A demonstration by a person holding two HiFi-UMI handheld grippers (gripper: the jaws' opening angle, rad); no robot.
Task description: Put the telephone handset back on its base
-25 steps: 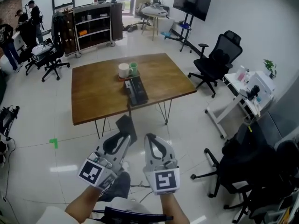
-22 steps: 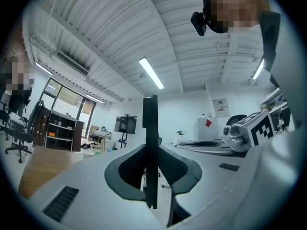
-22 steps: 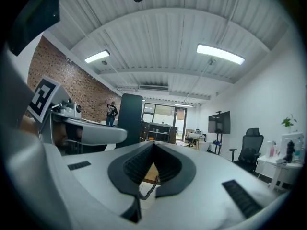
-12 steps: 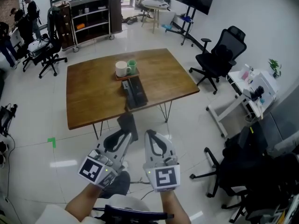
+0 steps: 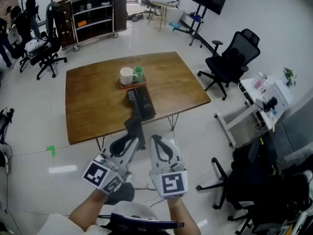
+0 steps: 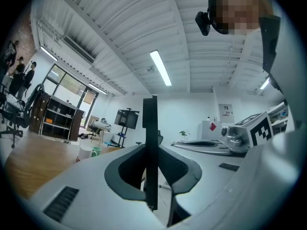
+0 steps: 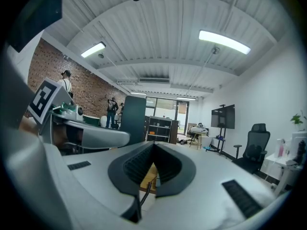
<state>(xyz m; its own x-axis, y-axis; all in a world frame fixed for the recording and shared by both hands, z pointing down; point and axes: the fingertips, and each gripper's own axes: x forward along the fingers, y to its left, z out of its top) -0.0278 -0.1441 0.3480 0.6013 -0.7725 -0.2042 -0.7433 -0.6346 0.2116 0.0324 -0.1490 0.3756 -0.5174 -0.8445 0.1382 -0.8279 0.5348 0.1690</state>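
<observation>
The left tool [image 5: 132, 141] is clamped on the handset [image 5: 134, 127], a dark flat slab. In the left gripper view it stands on edge between the two jaws, and both pads press its sides. In the head view the handset is in the air, clear of the desk [image 5: 93, 102], and it overlaps the desk's near edge. The base [image 5: 143, 101] lies flat on the desk beyond the handset, towards the near edge. Just behind the base stand a white mug [image 5: 127, 75] and a green mug [image 5: 139, 73], side by side.

The right tool [image 5: 157, 141] hangs just beside the left one, level with it and apart from the handset. Its jaws are together at the tips with nothing between them. In the right gripper view a coiled cord [image 7: 142, 197] shows through the gap below the closed jaws.
</observation>
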